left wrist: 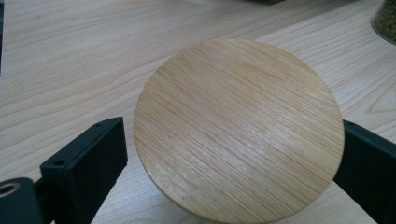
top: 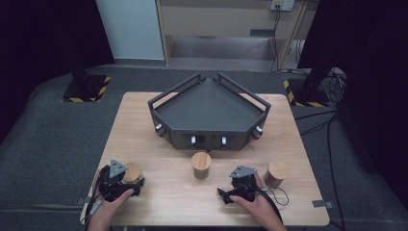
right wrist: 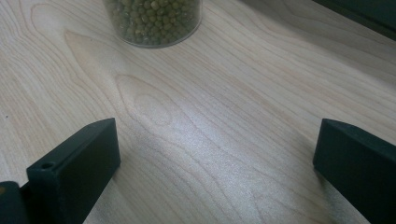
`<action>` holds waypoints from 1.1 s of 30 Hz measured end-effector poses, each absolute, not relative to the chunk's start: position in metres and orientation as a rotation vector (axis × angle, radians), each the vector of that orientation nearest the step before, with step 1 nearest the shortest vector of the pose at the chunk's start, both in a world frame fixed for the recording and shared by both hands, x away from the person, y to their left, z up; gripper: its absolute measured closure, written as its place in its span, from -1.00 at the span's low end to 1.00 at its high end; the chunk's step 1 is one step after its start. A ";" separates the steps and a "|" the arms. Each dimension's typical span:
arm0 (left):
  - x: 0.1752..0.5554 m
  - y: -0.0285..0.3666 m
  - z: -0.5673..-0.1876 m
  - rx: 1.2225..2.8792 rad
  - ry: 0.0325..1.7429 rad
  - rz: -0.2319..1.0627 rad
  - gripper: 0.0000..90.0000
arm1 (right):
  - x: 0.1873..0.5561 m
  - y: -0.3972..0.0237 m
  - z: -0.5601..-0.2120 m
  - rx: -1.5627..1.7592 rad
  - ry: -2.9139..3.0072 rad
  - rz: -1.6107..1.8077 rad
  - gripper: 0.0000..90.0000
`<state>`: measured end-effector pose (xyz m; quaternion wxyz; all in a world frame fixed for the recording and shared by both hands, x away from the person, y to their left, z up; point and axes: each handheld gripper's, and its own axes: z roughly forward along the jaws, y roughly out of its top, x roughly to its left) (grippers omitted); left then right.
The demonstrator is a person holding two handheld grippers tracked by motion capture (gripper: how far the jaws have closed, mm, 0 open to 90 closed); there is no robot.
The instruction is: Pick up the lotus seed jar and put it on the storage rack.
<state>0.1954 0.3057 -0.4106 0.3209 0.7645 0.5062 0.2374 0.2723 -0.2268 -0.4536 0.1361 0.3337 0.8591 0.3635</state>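
Now, up top: wooden desk (top: 159,192) carrying a dark angular tray (top: 210,113) at the far middle, with three lidded jars in a row nearer the person. Left jar (top: 133,172) at the near left, tucked right against the left tongs (top: 137,185), a hand (top: 108,211) behind them. Middle jar (top: 201,165) standing alone just in front of the tray. Right jar (top: 276,173) just beside the right tongs (top: 223,195), on their outer side, not between the jaws. Right hand (top: 255,204) wrapped round the grip, cable trailing off toward the desk edge.

Over to the left gripper view: round bamboo lid (left wrist: 238,130) of the left jar, seen from above, sitting squarely between the two black jaws. Left tongs (left wrist: 233,154) spread wide, left jaw a sliver clear of the lid, right jaw at its rim, touching or not impossible to tell. No squeeze on it. Edge of the green-filled middle jar (left wrist: 386,21) peeking in at the top right corner.

On to the right gripper view: right tongs (right wrist: 217,154) gaping, released, bare desk (right wrist: 210,121) between the jaws. Ahead, well apart, base of a glass jar full of green beans (right wrist: 154,21), upright on the wood.
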 end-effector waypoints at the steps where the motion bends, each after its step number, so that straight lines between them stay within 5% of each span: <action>1: 0.196 0.306 -0.411 2.009 1.330 0.622 -0.95 | 0.272 -0.227 -0.454 0.966 2.487 1.052 -0.98; 33: 0.199 0.310 -0.430 2.004 1.340 0.594 -0.75 | 0.272 -0.227 -0.454 0.967 2.486 1.054 -0.98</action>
